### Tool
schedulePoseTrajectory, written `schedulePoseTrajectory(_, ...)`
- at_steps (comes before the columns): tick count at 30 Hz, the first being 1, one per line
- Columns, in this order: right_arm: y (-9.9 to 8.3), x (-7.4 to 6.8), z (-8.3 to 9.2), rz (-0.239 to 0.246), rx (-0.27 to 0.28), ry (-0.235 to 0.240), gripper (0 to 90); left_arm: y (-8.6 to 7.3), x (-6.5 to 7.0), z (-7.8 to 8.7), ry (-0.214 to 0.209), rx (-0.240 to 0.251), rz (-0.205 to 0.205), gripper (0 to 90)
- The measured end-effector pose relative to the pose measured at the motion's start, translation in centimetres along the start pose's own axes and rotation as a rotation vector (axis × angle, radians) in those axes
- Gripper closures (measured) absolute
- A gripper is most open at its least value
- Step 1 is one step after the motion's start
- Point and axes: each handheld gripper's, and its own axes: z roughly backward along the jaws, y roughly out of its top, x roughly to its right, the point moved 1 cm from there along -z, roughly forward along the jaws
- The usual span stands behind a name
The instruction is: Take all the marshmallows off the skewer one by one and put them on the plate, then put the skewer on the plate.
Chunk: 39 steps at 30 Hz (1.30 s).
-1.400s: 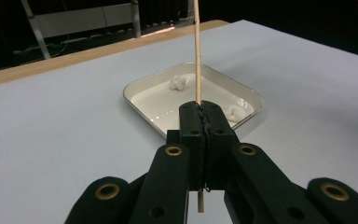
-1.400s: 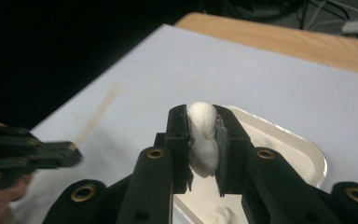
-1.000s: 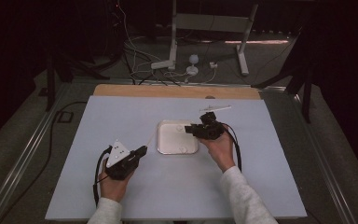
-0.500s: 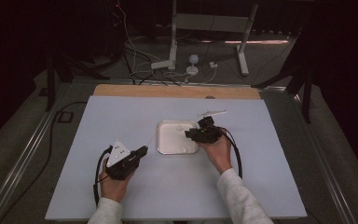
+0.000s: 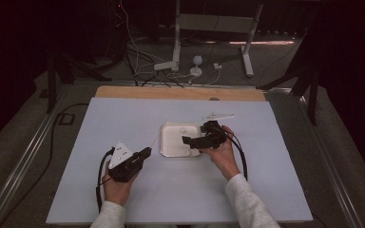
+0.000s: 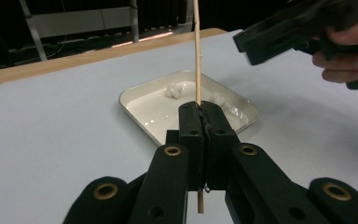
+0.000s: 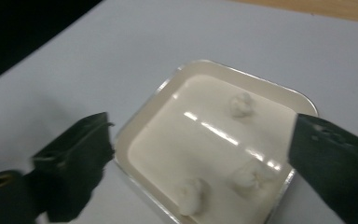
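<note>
A shallow white square tray [image 5: 167,142] sits mid-table, with three small white lumps in it [image 7: 241,103] [image 7: 246,177] [image 7: 191,196]. My right gripper [image 5: 195,135] hovers over the tray's right side. Its jaws have just been opening and now stand wide apart [image 7: 204,128] with nothing held; the lumps lie in the tray below. My left gripper [image 5: 146,153] rests left of the tray, shut on a thin wooden stick [image 6: 197,56] that points toward the tray [image 6: 144,100]. The right gripper [image 6: 298,28] also appears above the tray in the left gripper view.
A thin pale item [image 5: 217,115] lies on the table just beyond my right hand. The pale blue table top [image 5: 266,190] ends in a wooden strip [image 5: 180,92] at the far edge. Cables and metal stand legs [image 5: 195,71] lie on the floor beyond.
The right gripper's jaws have spread from nearly closed to wide apart over the tray, and the hand has shifted slightly nearer. The left hand and its stick stay put.
</note>
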Motion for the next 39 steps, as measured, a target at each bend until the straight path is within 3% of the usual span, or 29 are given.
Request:
schedulePoseTrajectory(2, 0.0, -0.2, 0.4, 0.012, 0.018, 0.024, 0.0, 0.3, 0.0, -0.1, -0.001, 0.006, 0.008, 89.0)
schedulePoseTrajectory(10, 0.2, -0.5, 1.7, 0.041, 0.056, 0.037, 0.0, 1.6, 0.2, -1.1, 0.005, 0.013, 0.064, 89.0)
schedulePoseTrajectory(16, -0.1, -0.5, 2.5, 0.055, 0.073, 0.045, 0.0, 2.4, 0.8, -2.2, 0.009, 0.017, 0.061, 89.0)
schedulePoseTrajectory(34, -1.4, 0.6, 4.1, 0.058, 0.088, 0.012, 0.0, 3.1, 1.5, -4.9, 0.025, 0.007, 0.115, 89.1)
schedulePoseTrajectory(39, -1.7, 1.0, 4.8, 0.058, 0.086, -0.033, 0.0, 3.1, 1.6, -5.8, 0.033, 0.000, 0.134, 89.1)
